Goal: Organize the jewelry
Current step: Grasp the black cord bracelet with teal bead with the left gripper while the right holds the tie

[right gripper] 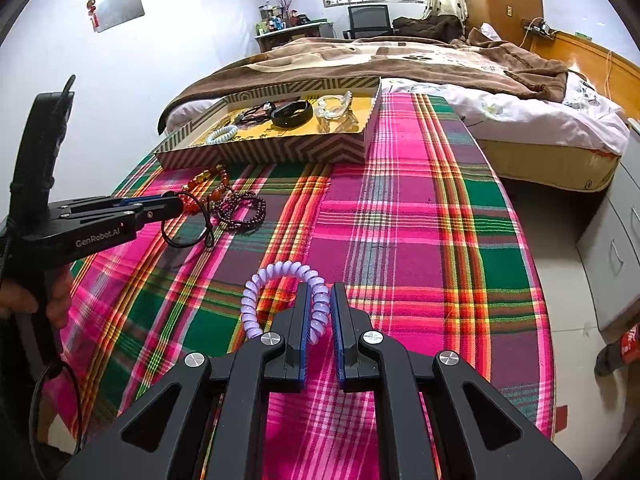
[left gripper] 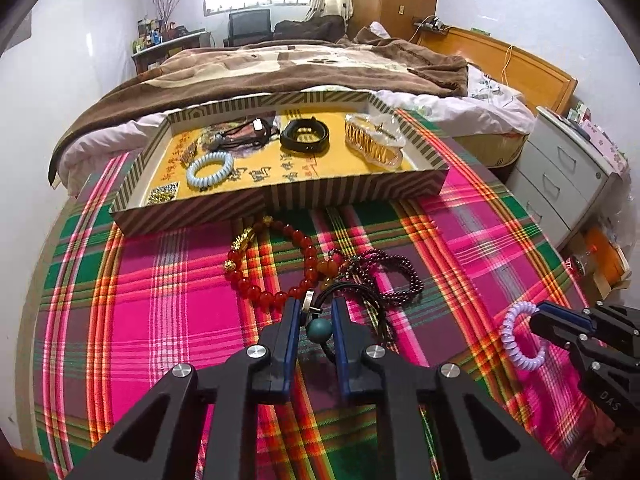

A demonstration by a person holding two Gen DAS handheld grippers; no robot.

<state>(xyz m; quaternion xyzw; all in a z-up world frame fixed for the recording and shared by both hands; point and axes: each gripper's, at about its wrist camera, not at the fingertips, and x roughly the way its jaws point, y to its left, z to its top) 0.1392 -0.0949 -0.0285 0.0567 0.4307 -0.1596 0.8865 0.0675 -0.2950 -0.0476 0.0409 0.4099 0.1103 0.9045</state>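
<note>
1. Left hand-held gripper [left gripper: 316,312] is nearly closed on a black cord necklace with teal bead [left gripper: 318,329], near the striped cardboard tray [left gripper: 280,196].
2. Its cord overlaps the red glass-bead bracelet [left gripper: 276,264]; lifting may drag that along.

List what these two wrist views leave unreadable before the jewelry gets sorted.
- Left gripper: whether the pads pinch the black cord necklace, left wrist view; fingers cover it.
- Tray left contents, right wrist view: hidden behind its front wall.
- Yellow liner's printing, left wrist view: too small.
</note>
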